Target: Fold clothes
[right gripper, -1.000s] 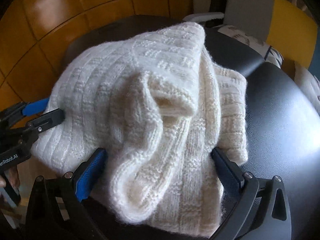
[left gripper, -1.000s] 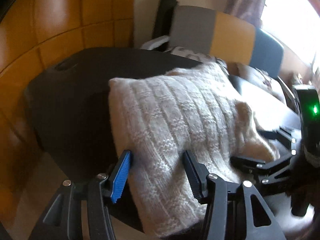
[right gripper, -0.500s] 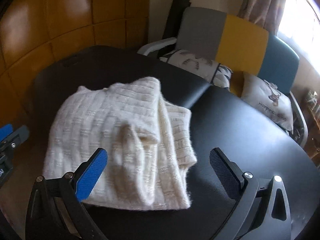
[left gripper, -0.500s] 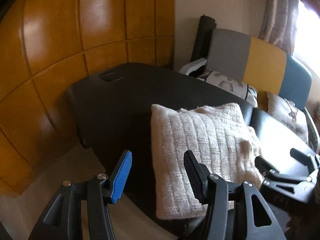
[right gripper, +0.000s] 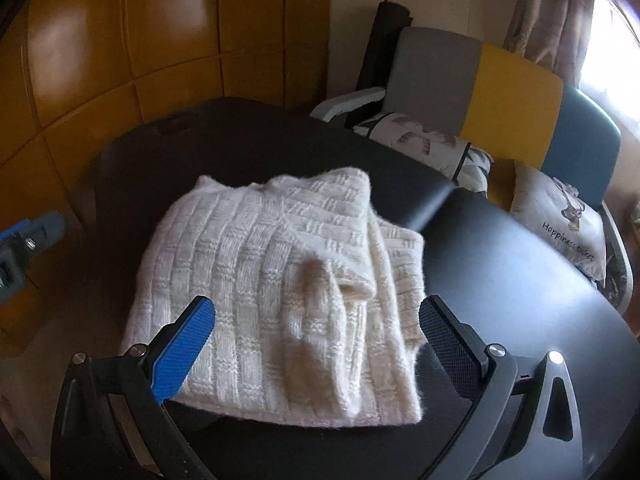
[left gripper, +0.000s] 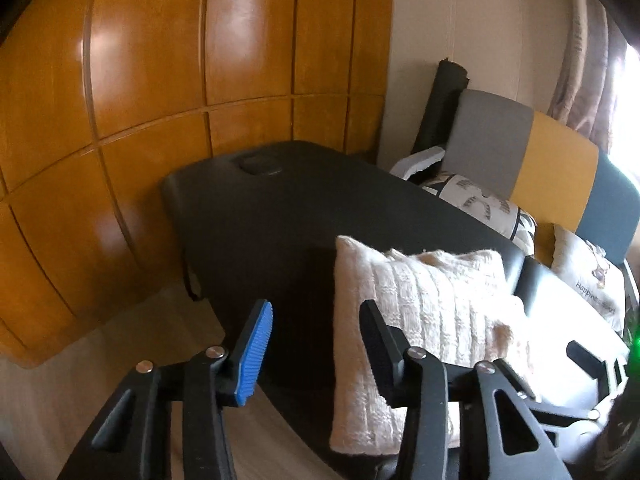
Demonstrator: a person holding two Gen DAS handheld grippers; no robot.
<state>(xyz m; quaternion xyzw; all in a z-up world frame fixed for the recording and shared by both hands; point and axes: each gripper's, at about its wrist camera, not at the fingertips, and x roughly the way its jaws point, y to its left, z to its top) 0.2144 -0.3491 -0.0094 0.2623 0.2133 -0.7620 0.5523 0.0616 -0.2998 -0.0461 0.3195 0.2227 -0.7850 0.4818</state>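
A folded cream knit sweater [right gripper: 288,280] lies on the black table [right gripper: 520,272], near its front edge. It also shows in the left wrist view [left gripper: 424,312]. My right gripper [right gripper: 316,340] is open and empty, raised above and in front of the sweater. My left gripper [left gripper: 316,340] is open and empty, to the left of the sweater, off the table's corner. The right gripper's fingers [left gripper: 588,356] show at the right of the left wrist view. The left gripper's fingertips [right gripper: 24,236] show at the left edge of the right wrist view.
A wooden panelled wall [left gripper: 160,100] stands behind the table on the left. A grey, yellow and blue sofa [right gripper: 516,92] with printed cushions [right gripper: 568,216] runs along the table's far right side. Wooden floor [left gripper: 80,360] lies below the left gripper.
Both grippers have let go of the sweater and pulled back and up from it. The sweater now lies folded on the table and looks smaller in both views.
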